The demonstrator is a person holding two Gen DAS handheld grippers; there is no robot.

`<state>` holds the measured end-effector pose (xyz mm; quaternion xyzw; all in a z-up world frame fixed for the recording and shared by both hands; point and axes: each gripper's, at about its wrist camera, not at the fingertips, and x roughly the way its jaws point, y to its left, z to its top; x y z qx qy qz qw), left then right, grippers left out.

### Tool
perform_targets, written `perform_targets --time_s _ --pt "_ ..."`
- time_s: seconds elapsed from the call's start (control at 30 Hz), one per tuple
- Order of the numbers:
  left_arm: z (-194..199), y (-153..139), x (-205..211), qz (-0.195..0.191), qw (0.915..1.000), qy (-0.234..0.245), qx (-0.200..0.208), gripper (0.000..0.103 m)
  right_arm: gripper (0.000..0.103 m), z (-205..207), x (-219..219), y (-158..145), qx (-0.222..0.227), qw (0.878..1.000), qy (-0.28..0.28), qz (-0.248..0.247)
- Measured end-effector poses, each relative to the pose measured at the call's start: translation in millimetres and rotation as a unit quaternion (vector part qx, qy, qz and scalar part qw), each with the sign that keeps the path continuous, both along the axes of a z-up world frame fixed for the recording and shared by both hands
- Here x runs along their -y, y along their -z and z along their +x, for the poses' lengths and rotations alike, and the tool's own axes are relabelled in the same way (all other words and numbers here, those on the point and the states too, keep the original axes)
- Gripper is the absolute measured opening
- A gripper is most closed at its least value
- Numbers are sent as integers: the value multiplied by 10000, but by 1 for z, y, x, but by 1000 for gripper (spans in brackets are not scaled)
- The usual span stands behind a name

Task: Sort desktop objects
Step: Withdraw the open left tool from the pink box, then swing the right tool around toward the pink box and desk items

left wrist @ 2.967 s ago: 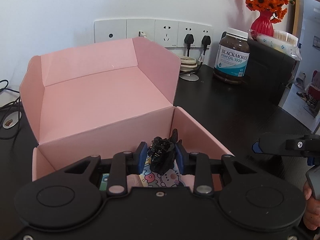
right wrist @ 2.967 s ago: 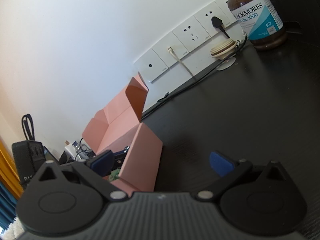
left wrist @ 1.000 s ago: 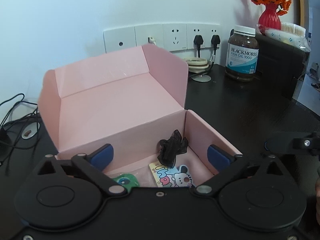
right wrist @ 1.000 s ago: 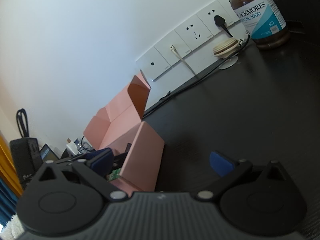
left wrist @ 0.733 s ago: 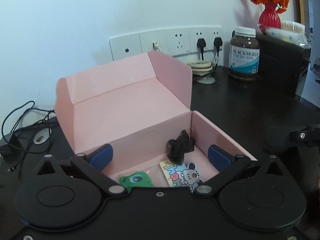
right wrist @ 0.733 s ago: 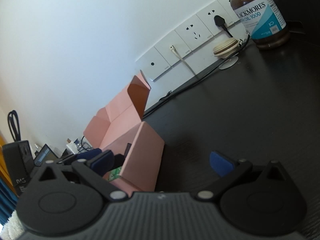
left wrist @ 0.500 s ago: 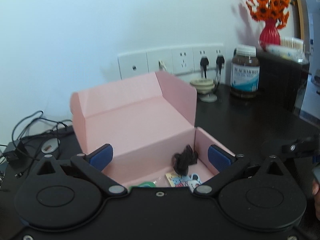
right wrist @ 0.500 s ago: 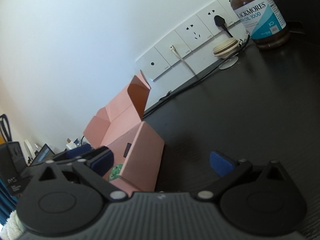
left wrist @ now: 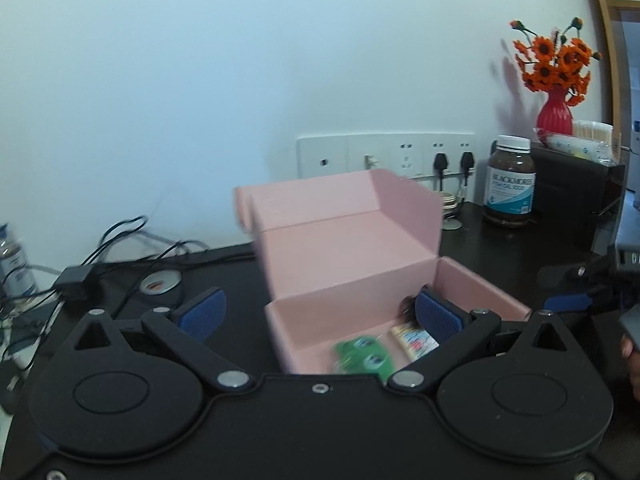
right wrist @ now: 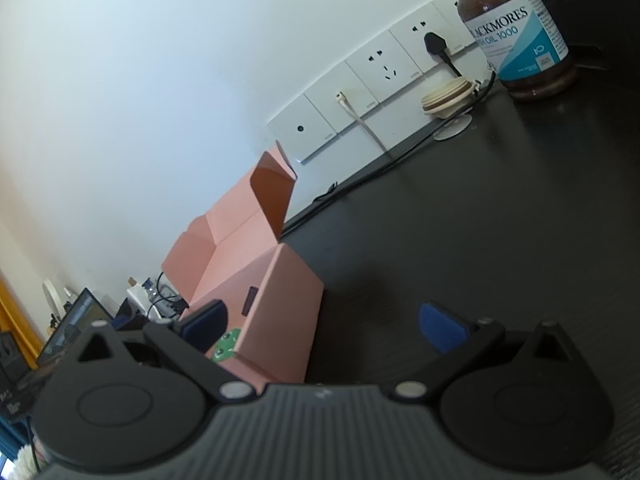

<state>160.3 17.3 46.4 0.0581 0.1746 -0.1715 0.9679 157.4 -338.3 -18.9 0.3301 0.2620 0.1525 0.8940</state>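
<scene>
Dark bench is carrying your pink box, already holding green and patterned packets just ahead of your left gripper, both grippers' jaws gaping empty, lid awaiting closing.

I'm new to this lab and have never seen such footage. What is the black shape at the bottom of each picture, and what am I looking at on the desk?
Each black shape is a hand-held gripper carried by a person, with a camera looking along its two blue-padded fingers. One picture is from the left gripper, one from the right gripper. Both are open and hold nothing. On the dark desk stands an open pink box with a green item and a cartoon card inside. A brown supplement bottle stands by the wall sockets.
</scene>
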Motion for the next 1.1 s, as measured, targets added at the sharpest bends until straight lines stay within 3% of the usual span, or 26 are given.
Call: perform_targets --time_s 0.27,0.47,0.67,0.87,1.1 --pt "-2 18 -42 -287 9992 -232 -163 103 102 1 -2 -1 -51 9999 68 -101" --pt "3 23 -50 -186 9994 -235 -145 103 102 0 -4 -1 -97 9997 154 -178" --pt "12 30 -57 -398 9985 -342 -140 103 102 0 -5 -2 -139 9993 253 -242" --pt "6 29 -58 -475 9982 -359 77 103 102 0 -5 -1 -158 9990 325 -262" --pt "-1 28 -50 -264 9987 -335 294 103 102 -1 -3 -1 -172 9986 440 -257"
